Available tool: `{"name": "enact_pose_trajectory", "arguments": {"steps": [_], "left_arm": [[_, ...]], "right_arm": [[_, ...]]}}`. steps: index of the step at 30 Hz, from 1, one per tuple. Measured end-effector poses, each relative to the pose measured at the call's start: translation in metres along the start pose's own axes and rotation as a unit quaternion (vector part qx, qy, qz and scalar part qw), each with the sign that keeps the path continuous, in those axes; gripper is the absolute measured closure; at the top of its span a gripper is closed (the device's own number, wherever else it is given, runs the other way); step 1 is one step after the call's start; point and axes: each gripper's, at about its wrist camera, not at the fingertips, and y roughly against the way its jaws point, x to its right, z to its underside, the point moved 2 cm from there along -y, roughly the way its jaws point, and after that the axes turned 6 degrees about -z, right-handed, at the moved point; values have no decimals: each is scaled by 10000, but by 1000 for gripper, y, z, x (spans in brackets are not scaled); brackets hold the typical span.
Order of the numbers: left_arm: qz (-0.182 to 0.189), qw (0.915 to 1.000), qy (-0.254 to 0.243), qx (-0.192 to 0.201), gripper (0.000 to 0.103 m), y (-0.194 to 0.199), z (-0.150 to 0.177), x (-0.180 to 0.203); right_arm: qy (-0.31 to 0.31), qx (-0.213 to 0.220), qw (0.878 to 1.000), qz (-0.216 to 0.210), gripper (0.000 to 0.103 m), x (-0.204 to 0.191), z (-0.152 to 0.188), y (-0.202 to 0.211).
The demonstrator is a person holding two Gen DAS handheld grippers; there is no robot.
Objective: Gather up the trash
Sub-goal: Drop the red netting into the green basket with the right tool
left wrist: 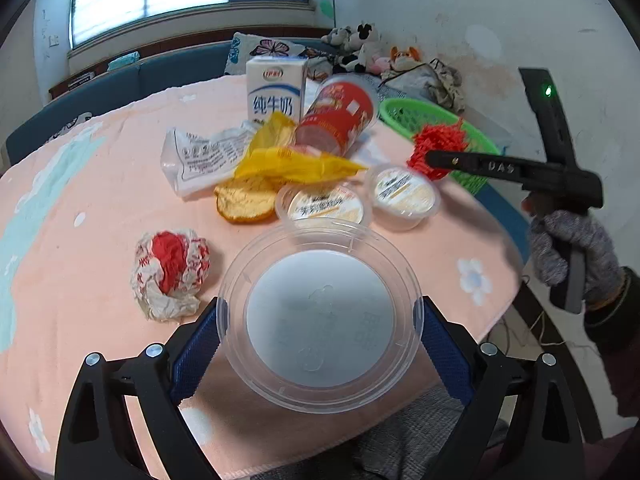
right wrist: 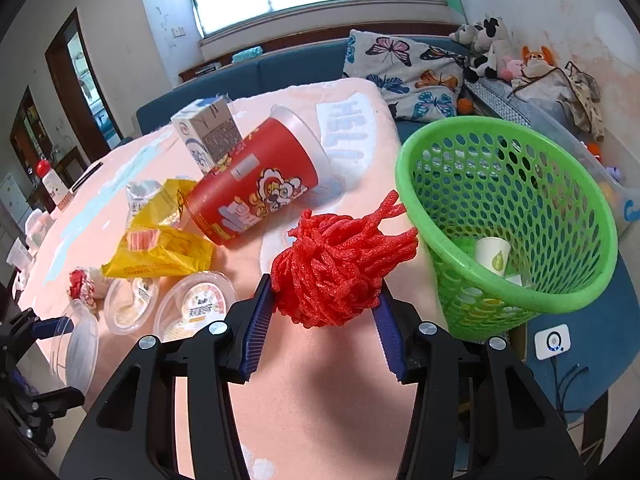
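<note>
- Right gripper (right wrist: 326,312): jaws clamped on the red shredded bundle (right wrist: 340,268), 1 blue pad on each side, bundle bulging out past the tips.
- Bundle sits just left of the green basket (right wrist: 568,300), off the pink tablecloth (right wrist: 328,400), not yet over the rim.
- Basket is tilted toward the gripper at the right edge of the table; a paper cup (right wrist: 494,258) and other scraps already lie inside.
- Left gripper (left wrist: 320,320): jaws closed on the clear round container (left wrist: 320,324), pads pressing its rim on both sides, near edge of the table.
- Still on the cloth: crumpled red-white wrapper (left wrist: 170,274) at the left, 2 sealed pudding cups (left wrist: 404,196), orange peel (left wrist: 244,202), yellow packet (left wrist: 288,156), white printed bag (left wrist: 200,158), red tub (left wrist: 340,120) lying on its side, milk carton (left wrist: 276,90) upright at the far side.
- Step in hand, my read: grasp done on the bundle, carry to basket is next.
- Next move calls for a short shift right and up so the bundle clears the rim, then opening over the mouth; loose strands may catch on the pads.
- Container looks queued for the same basket afterwards; most of the pile is left.
</note>
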Motion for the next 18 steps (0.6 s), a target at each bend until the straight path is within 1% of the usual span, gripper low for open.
{"name": "enact_pose_trajectory", "arguments": {"steps": [3,7,11,18], "left_arm": [[36,9999,-30,112,13,8,-8,2],[150,9995,-87,250,13,15,-27,9],[289,9988,-172,360,13,16,-51,19],[426,9977,-324,414,13,2,-94,38]], "right_arm": [[-23,100,9999,8,54,1,-3,7],[-122,234,9996,93,53,11,-12,18],[-257,331,9985,340,53,36,-24,29],[-414,311,9945,910,52,89,-39,36]]}}
